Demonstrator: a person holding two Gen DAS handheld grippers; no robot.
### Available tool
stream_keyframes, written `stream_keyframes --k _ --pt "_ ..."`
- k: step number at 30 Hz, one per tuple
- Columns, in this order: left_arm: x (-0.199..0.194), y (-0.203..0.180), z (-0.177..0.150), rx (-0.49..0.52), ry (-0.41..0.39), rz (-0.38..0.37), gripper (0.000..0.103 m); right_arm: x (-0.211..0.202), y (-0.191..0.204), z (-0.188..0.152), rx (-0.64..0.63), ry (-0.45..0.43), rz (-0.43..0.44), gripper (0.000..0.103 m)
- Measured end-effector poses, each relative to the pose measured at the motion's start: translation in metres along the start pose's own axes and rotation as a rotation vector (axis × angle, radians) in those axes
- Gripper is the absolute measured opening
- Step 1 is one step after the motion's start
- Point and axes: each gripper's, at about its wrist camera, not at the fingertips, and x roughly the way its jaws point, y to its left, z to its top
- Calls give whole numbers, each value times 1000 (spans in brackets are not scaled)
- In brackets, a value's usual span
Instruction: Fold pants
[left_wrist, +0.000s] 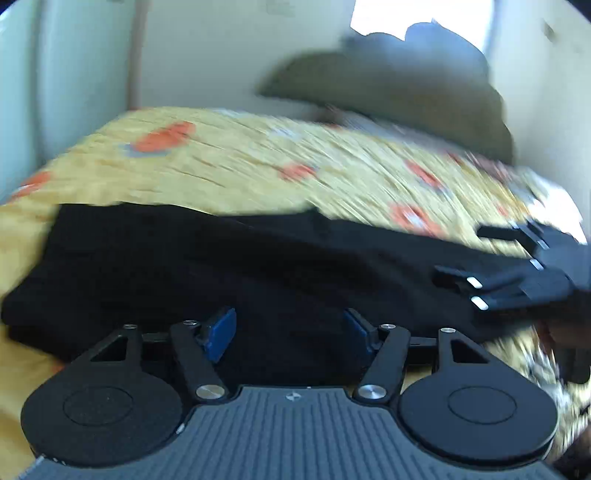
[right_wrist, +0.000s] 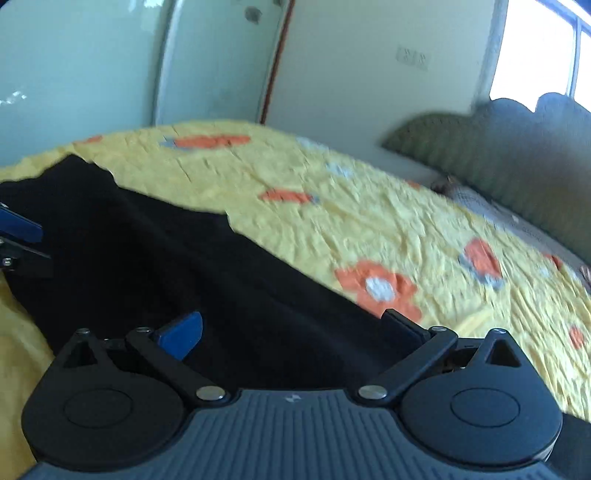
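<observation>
Black pants (left_wrist: 184, 266) lie spread across a yellow bedsheet with orange flowers (left_wrist: 240, 158). My left gripper (left_wrist: 290, 328) hovers low over their near edge, its blue pads (left_wrist: 221, 328) apart with only the flat fabric showing behind them. The right gripper (left_wrist: 469, 254) comes in from the right over the same garment. In the right wrist view the pants (right_wrist: 166, 258) run diagonally across the sheet (right_wrist: 369, 206). My right gripper (right_wrist: 295, 328) stands wide open above them, nothing pinched. A blue pad of the left gripper (right_wrist: 18, 225) shows at the left edge.
An olive-green pillow or blanket heap (left_wrist: 388, 85) (right_wrist: 498, 155) lies at the head of the bed against a pale wall. A bright window (right_wrist: 535, 48) is behind it. Pale green panels (right_wrist: 92, 74) stand beyond the bed's far side.
</observation>
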Motion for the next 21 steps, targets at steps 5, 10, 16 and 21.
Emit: stream_keyframes --k 5,10,16,21 --pt "-37 95 9 -476 -116 217 68 -7 84 42 -181 -204 245 92" --pt "-47 157 4 -766 -85 185 66 11 191 57 -490 -251 379 53" --pt "-42 170 6 -891 -82 44 65 30 252 65 -650 -275 419 43" --pt "-30 172 5 -903 -61 28 65 51 261 66 -668 -217 394 29"
